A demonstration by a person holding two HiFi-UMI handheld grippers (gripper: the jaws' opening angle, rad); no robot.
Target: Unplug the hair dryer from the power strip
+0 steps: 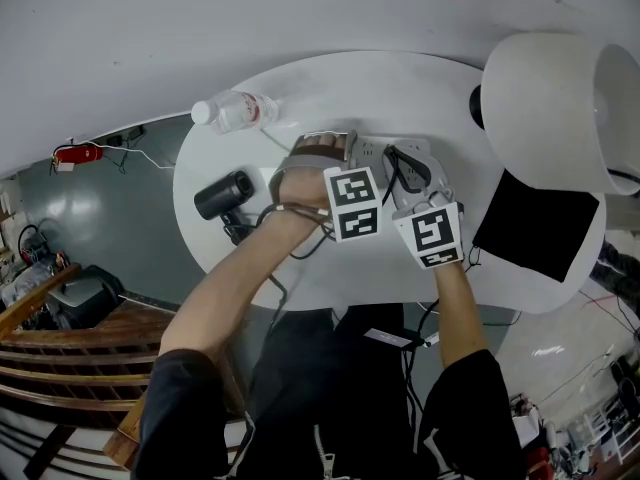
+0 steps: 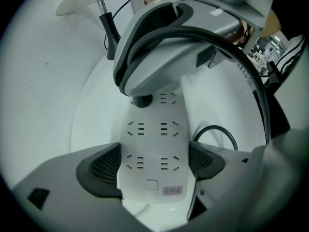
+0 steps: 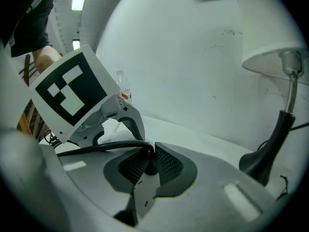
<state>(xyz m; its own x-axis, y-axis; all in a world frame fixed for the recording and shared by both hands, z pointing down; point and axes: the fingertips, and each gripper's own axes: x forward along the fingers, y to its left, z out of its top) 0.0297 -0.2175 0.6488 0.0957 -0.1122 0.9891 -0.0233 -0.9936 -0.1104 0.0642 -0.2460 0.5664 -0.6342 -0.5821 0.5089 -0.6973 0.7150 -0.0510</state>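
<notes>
At power strip (image 2: 152, 132) end, plug (image 3: 150, 167) pinched in right hand-held gripper (image 3: 149, 161); left hand-held gripper (image 2: 152, 162) clamps strip

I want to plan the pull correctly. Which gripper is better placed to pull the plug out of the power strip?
Right. The right gripper is closed on the black plug. The left gripper clamps the power strip by its sides, so it would better hold it down.
</notes>
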